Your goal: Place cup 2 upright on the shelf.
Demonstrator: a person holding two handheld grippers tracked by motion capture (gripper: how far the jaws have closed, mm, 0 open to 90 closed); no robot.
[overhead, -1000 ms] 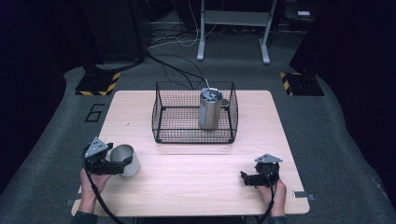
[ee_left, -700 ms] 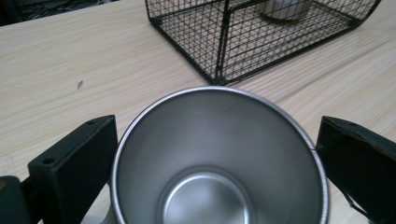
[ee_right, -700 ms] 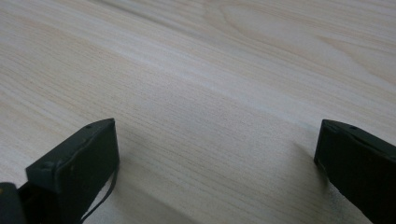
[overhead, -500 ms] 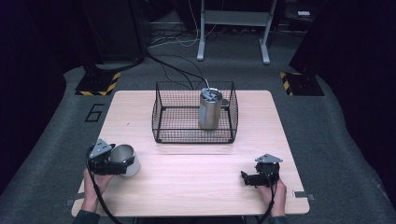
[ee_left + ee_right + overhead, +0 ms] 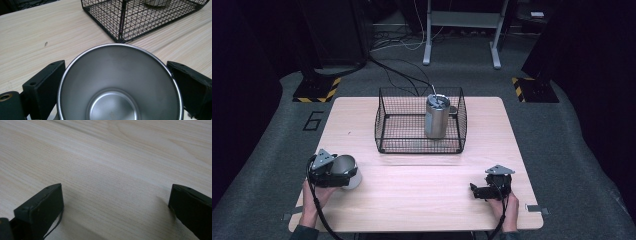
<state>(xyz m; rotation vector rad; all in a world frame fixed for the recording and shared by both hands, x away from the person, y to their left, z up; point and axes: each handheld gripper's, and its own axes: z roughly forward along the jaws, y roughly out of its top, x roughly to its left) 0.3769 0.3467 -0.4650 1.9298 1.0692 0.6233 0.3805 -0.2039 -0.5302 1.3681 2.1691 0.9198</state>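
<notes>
Near table's left front, left gripper point(image 5: 343, 172) astride steel cup point(image 5: 346, 168), nudged rightward, right gripper point(image 5: 474, 190) open, unmoved.

Black grippers point(image 5: 334, 172), grey plates, trailing cables

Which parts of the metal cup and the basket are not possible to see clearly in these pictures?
- Metal cup: in the left gripper view the bottom edge cuts off its near rim, and the cup hides whether the left tool presses its sides.
- Steel can in the wire basket: the left gripper view's top edge leaves just its base.
- Can's lid: too small in the high view.
</notes>
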